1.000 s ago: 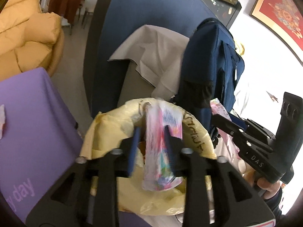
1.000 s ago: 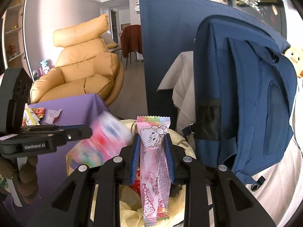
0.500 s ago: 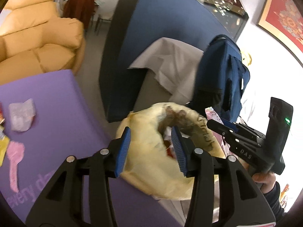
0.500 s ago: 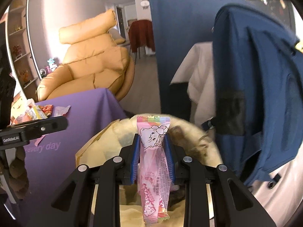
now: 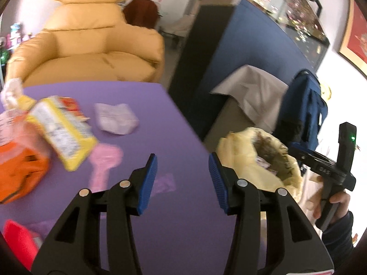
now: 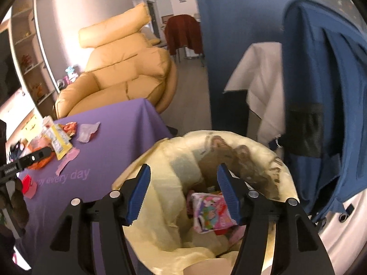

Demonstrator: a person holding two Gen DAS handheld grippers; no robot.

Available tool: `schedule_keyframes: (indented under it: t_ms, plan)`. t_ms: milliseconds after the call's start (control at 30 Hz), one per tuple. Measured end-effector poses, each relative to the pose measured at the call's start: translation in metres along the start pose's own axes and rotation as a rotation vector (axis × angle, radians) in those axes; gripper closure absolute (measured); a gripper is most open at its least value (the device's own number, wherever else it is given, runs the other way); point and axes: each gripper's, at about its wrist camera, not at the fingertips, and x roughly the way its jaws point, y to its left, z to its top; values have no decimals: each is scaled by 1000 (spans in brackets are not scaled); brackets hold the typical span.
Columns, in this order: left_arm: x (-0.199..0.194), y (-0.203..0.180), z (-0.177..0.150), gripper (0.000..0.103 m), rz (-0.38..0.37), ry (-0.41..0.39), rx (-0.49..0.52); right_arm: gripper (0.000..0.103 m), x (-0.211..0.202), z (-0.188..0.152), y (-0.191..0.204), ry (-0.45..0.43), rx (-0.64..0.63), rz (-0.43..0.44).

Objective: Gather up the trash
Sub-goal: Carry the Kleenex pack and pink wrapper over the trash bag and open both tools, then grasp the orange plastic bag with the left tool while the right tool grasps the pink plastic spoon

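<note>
Right gripper (image 6: 183, 191) over the yellow-lined bin (image 6: 284, 174), jaws opening and now empty: its pink wrapper has dropped among the packets (image 6: 211, 210) inside. Left gripper (image 5: 182, 178), jaws half-open and empty, has swung back over the purple table (image 5: 174, 119) (litter remains near its left edge).

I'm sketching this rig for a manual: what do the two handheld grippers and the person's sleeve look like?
Both the left gripper and right gripper have black plastic frames, silver pivot bolts and ribbed blue pads. The right one's handle shows a green light and white lettering. The dark blue sleeve is ribbed.
</note>
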Motion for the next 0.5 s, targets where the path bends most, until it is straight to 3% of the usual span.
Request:
schedule_keyframes:
  t_ms: [167, 500]
  plan:
    - [-28, 33, -4, 57, 63, -44, -35, 46, 7, 5, 39, 10, -58, 21]
    - [-86, 92, -14, 54, 168, -127, -80, 46, 42, -2, 129, 68, -181, 141]
